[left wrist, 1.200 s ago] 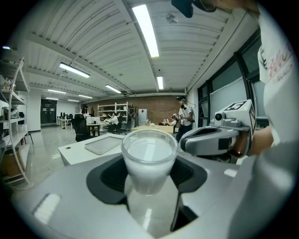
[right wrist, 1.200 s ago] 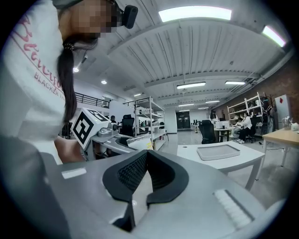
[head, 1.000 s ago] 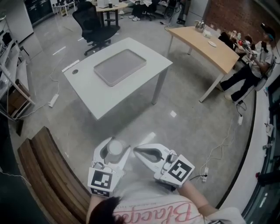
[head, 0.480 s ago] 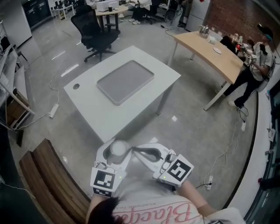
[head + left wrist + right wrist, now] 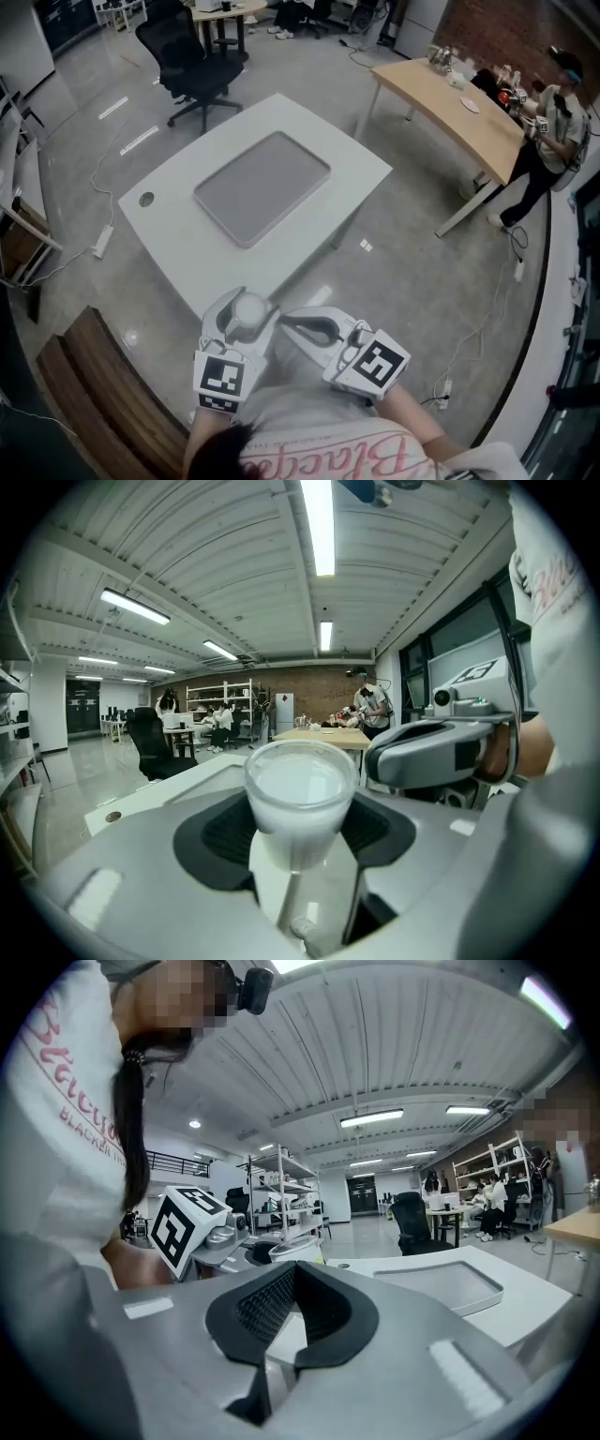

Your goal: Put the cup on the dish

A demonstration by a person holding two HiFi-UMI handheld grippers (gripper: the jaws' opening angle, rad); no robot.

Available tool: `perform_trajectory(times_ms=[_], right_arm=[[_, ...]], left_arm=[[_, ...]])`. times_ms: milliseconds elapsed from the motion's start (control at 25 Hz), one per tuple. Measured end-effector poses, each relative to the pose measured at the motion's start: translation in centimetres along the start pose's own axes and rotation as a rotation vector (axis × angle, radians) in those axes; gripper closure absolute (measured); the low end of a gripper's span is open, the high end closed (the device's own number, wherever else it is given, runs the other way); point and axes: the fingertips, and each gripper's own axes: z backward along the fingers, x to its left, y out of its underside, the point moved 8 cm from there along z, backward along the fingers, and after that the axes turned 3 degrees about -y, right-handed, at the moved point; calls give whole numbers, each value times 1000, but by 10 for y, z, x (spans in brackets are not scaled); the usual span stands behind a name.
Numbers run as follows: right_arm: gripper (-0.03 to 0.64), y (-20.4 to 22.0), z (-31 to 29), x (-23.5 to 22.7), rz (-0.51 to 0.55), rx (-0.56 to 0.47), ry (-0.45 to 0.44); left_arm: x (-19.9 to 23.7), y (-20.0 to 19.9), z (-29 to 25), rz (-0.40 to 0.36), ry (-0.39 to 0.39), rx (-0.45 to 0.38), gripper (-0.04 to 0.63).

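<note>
A white cup (image 5: 248,309) sits upright between the jaws of my left gripper (image 5: 246,305), which is shut on it. In the left gripper view the cup (image 5: 298,794) fills the middle, with both dark pads (image 5: 220,832) against its sides. My right gripper (image 5: 292,322) hangs just right of it, jaws shut and empty; its pads (image 5: 262,1307) meet at the tips. The dish is a flat grey tray (image 5: 262,185) on a white table (image 5: 187,253) in front of both grippers, and the tray (image 5: 450,1283) also shows in the right gripper view.
A black office chair (image 5: 187,47) stands beyond the white table. A curved wooden table (image 5: 450,103) and a standing person (image 5: 548,122) are at the right. A wooden bench (image 5: 94,394) runs along the lower left. Cables lie on the floor (image 5: 469,319).
The white table and tray have drawn nearer and lower in the head view. Both grippers keep the same pose, the cup still in the left one.
</note>
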Motion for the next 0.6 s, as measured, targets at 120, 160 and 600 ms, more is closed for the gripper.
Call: perform_trajectory(times_ms=[120, 160, 600], right_arm=[[615, -3, -12, -36, 1, 15, -7], [615, -6, -16, -48, 4, 20, -12], [615, -14, -50, -171, -2, 63, -14]], left_arm=[[17, -4, -30, 10, -11, 9, 339], [23, -7, -40, 13, -15, 12, 339], [86, -18, -153, 4, -58, 26, 339]])
